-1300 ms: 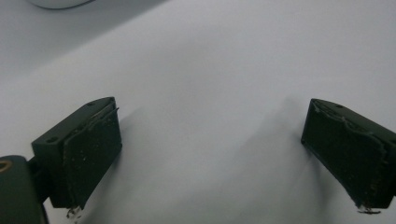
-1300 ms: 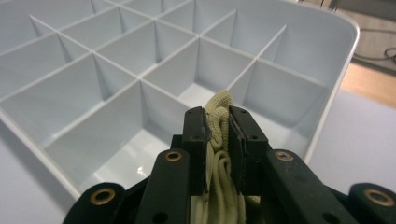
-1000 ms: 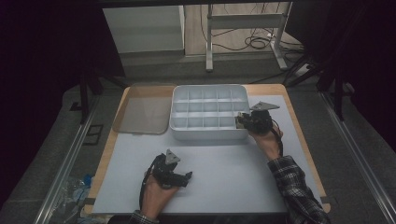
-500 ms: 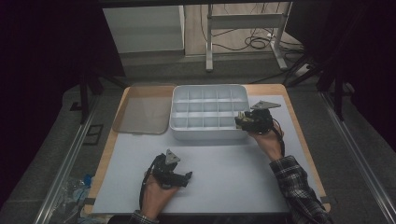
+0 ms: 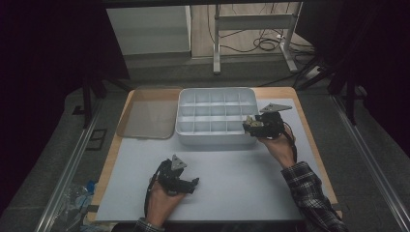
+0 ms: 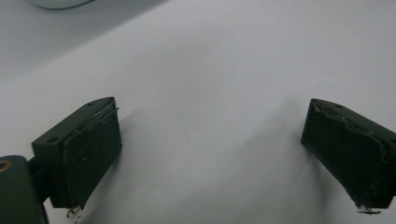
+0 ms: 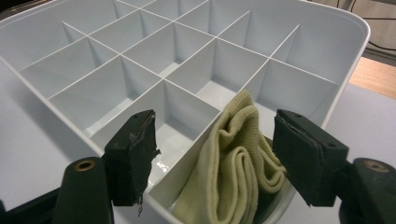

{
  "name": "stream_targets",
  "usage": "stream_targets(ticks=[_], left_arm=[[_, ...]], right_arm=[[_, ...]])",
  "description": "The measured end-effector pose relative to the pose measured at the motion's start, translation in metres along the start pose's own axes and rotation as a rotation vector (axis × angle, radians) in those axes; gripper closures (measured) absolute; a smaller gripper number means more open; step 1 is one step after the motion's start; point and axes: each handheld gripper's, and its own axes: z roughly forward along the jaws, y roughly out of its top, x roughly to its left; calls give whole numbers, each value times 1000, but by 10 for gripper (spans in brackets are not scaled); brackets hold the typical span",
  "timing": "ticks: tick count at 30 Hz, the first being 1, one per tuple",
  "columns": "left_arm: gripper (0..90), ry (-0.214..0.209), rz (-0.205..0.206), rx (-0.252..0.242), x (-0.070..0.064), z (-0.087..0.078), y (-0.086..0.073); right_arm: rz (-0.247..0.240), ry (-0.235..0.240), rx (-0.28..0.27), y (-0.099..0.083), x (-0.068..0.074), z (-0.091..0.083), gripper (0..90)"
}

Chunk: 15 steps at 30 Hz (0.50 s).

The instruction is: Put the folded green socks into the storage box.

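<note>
Nearest the person, on the pale mat [image 5: 232, 188], the left gripper [image 5: 186, 182] rests low with its jaws spread wide and nothing between them; the left gripper view has bare mat under the pads [image 6: 88, 154]. Farther off, the right gripper [image 5: 249, 126] sits at the tray's [image 5: 212, 137] near right corner. Its jaws stand apart on either side of a folded yellowish cloth [image 7: 233, 172], which stands in the corner cell, its top above the dividers. The pads [image 7: 303, 158] seem just clear of the fabric, though the right one may brush it. The cloth looks placed, so the step in hand is probably the release. Next, the right gripper should lift straight back without snagging the fold, or press the cloth deeper if it must sit flush. Beyond, left of the tray, lies the lid [image 5: 145, 116].
</note>
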Motion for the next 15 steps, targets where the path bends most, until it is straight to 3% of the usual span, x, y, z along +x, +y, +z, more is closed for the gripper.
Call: stream_targets(ticks=[15], left_arm=[[46,0,0,0,0,0,0]], right_arm=[[-20,41,29,-2,10,-7,210]])
